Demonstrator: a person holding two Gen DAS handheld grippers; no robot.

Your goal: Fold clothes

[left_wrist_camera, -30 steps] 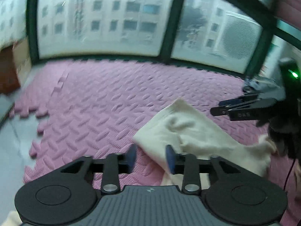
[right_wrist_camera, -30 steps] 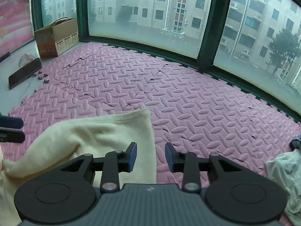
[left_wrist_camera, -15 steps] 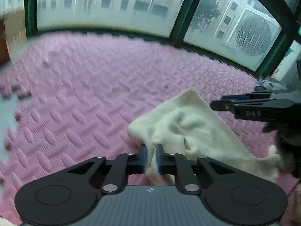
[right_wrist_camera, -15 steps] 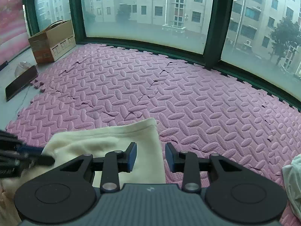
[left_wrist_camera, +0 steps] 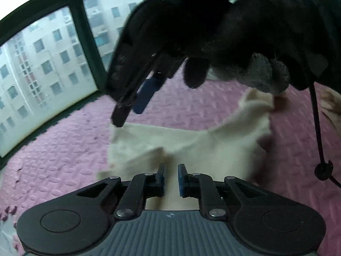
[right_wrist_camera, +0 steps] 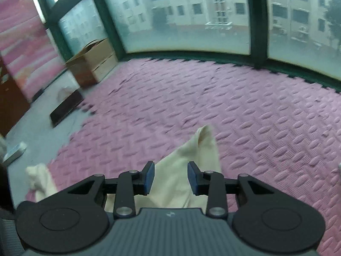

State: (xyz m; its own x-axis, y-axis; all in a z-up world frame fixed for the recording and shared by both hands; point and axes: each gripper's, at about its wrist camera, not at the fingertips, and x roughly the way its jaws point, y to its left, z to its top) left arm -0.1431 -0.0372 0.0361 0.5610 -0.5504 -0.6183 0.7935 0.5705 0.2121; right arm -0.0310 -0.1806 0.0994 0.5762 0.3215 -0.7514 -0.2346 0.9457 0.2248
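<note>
While we hold cream garment (left_wrist_camera: 191,147) aloft: left gripper (left_wrist_camera: 171,170) jaws just eased, cloth between; right gripper (right_wrist_camera: 171,173) jaws apart around cloth, grip unclear

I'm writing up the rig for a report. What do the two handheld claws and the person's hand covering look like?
Each claw has black linkage arms with silver pivot screws, blue fingertip pads, two round black discs and a ribbed grey body. The hand wears a fuzzy dark glove; a black cord with a toggle hangs beside it.

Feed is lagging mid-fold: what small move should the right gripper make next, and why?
Probably close the right gripper: its jaws stand open with a raised fold of the cream garment between them, not yet pinched, above the pink mat.
</note>
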